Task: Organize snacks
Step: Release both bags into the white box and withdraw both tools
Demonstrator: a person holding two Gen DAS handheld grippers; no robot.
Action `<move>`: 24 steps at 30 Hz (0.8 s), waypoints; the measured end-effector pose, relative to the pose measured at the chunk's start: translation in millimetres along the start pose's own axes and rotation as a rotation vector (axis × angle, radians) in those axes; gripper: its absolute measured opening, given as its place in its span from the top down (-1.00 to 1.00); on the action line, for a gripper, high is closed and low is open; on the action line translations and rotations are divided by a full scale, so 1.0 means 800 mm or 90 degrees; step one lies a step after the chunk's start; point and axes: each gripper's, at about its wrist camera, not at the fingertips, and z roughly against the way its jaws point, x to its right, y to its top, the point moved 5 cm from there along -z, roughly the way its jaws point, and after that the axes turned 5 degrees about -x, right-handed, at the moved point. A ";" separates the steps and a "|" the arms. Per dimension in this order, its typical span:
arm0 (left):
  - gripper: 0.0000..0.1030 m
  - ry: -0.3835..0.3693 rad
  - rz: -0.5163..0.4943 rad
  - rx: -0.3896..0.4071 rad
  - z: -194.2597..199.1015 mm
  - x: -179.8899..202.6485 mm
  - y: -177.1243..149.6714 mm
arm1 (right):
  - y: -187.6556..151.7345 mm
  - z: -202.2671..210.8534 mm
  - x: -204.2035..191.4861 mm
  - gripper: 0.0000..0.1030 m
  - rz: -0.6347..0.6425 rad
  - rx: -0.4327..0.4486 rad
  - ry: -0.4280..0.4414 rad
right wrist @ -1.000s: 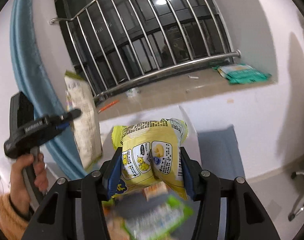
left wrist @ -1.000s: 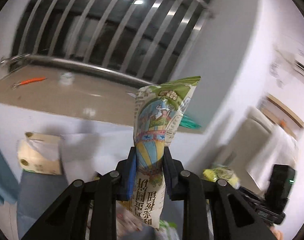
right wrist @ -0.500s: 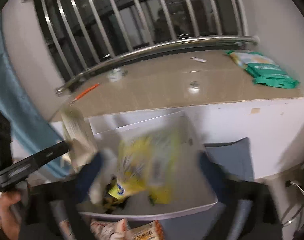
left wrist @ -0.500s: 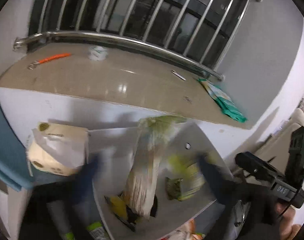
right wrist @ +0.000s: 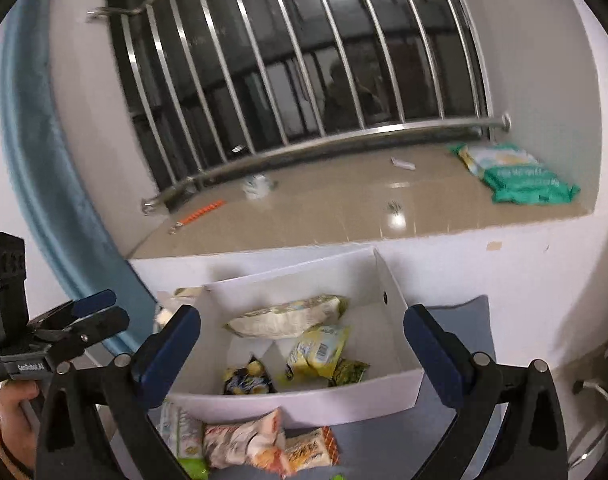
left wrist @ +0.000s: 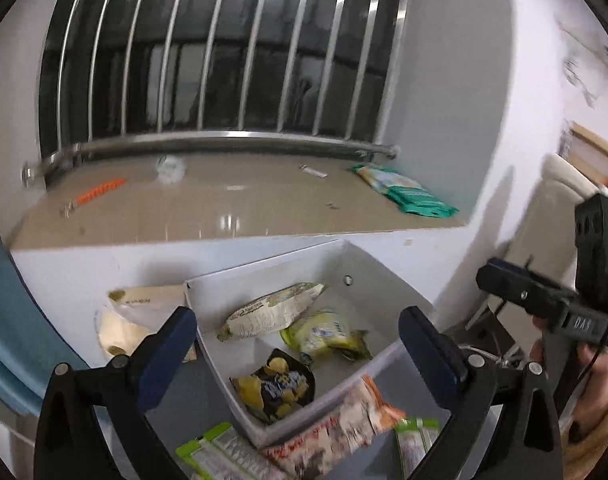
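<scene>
Both the left gripper (left wrist: 298, 344) and the right gripper (right wrist: 302, 340) are wide open and empty above the white box (right wrist: 399, 394), and the orange snack bags (right wrist: 244, 442) lying just in front of it look light, soft and crinkly, so pinch one across its middle.

A grey-blue flat surface (right wrist: 459, 432) under the window carries an open white cardboard box (right wrist: 399, 390), a beige paper-wrapped pack (left wrist: 138, 312) standing just beside the box's left wall, and a loose row of snack packets along the box's near edge: an orange-and-white crinkled bag (right wrist: 244, 442), an orange biscuit packet (right wrist: 309, 450) and green-and-white packets (left wrist: 220, 456). Above and behind it, a glossy beige stone window sill (left wrist: 232, 208) holds a stack of green-and-white flat packs (left wrist: 407, 196) at its right end, an orange-handled tool (left wrist: 98, 192) at its left, a small crumpled white wrapper (left wrist: 170, 168) and a few small scraps.
</scene>
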 end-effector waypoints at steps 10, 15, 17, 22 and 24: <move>-0.99 -0.045 -0.056 0.079 0.135 0.058 -0.081 | -0.090 0.144 -0.063 -1.00 0.070 0.068 0.045; -0.99 -0.041 -0.050 0.070 0.154 0.059 -0.128 | -0.157 0.180 -0.062 -1.00 0.047 0.072 0.048; -0.99 -0.043 -0.041 0.065 0.158 0.057 -0.144 | -0.188 0.183 -0.056 -1.00 0.038 0.059 0.033; -0.99 -0.044 -0.022 0.052 0.161 0.051 -0.178 | -0.246 0.168 -0.039 -1.00 -0.007 -0.005 0.017; -0.99 -0.045 -0.020 0.048 0.160 0.051 -0.188 | -0.256 0.155 -0.030 -1.00 -0.030 -0.030 0.013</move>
